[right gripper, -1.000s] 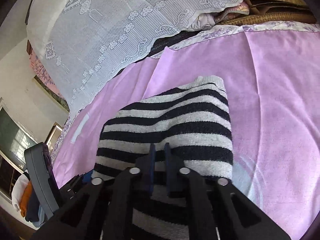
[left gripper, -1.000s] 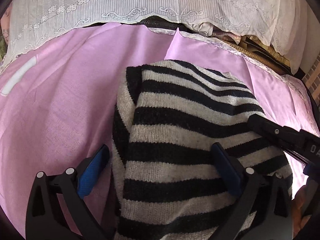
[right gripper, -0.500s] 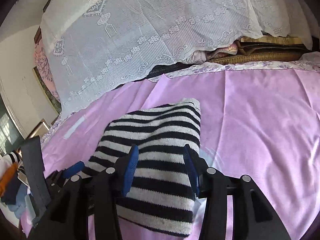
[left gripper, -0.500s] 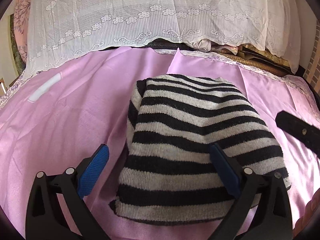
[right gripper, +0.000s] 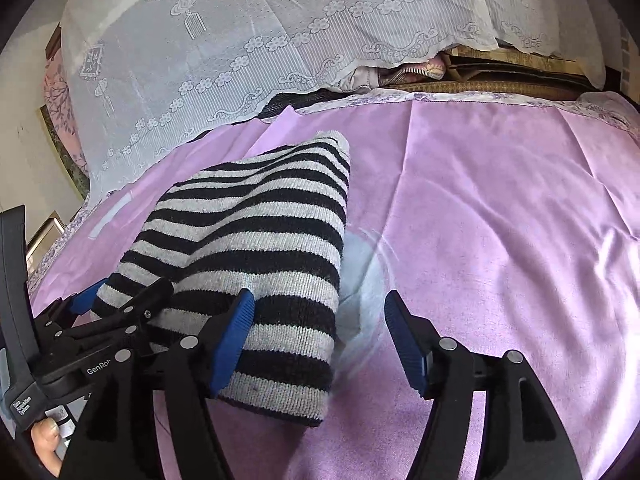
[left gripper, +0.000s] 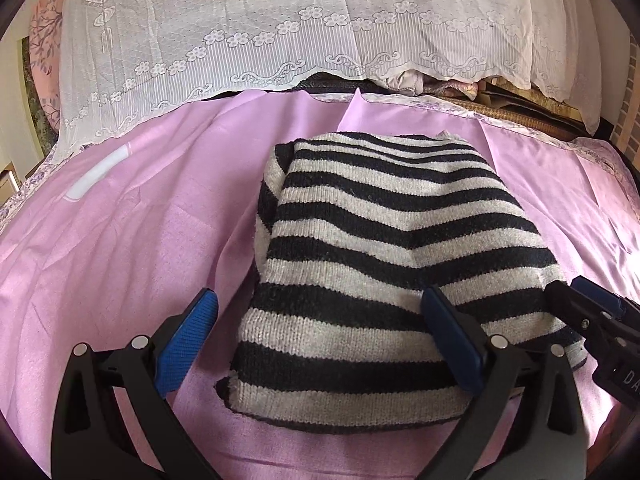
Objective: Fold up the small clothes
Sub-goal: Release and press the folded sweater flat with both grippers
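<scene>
A black-and-grey striped knitted garment (left gripper: 384,248) lies folded into a thick rectangle on the pink sheet (left gripper: 120,240). It also shows in the right wrist view (right gripper: 264,240). My left gripper (left gripper: 320,332) is open and empty, held just above the garment's near left part. My right gripper (right gripper: 320,336) is open and empty, straddling the garment's near right edge. The right gripper's fingers (left gripper: 592,316) show at the right edge of the left wrist view. The left gripper (right gripper: 120,312) shows at the left of the right wrist view.
A white lace cloth (left gripper: 320,24) hangs over stacked bedding along the far side. A woven mat and folded fabrics (right gripper: 480,80) lie under it at the back right. A white strip (left gripper: 96,172) lies on the sheet at the far left.
My right gripper was shut on the garment's near edge, has opened and let it go. Both grippers have pulled back toward me. The garment now lies flat and folded.
</scene>
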`<action>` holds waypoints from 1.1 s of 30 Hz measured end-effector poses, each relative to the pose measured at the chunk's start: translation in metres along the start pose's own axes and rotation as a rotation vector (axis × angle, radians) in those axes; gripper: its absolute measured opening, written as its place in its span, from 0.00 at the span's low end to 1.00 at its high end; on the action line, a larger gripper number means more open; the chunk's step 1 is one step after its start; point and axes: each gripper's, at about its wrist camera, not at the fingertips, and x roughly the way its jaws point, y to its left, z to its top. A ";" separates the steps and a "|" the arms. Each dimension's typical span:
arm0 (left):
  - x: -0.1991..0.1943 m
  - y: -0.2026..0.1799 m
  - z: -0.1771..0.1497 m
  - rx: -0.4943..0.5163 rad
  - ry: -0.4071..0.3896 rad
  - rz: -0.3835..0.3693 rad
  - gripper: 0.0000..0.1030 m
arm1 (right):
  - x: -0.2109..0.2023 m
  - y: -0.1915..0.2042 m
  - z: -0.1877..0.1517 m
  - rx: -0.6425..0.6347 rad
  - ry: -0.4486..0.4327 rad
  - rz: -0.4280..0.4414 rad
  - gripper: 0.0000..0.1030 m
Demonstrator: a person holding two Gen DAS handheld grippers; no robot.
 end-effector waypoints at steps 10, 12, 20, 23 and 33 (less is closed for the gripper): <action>-0.023 0.010 -0.007 -0.059 -0.027 -0.035 0.96 | -0.016 -0.003 -0.009 0.006 -0.026 -0.001 0.68; -0.026 0.012 -0.008 -0.067 -0.039 -0.023 0.96 | -0.023 -0.002 -0.009 0.004 -0.063 0.000 0.68; -0.041 0.033 0.021 -0.144 -0.105 -0.022 0.96 | -0.057 0.017 0.006 -0.051 -0.241 0.036 0.63; -0.033 0.039 0.044 -0.161 -0.093 -0.026 0.96 | -0.047 0.026 0.027 -0.066 -0.226 0.050 0.50; 0.037 0.018 0.096 -0.075 -0.018 0.004 0.96 | 0.043 0.032 0.108 -0.005 -0.042 0.078 0.45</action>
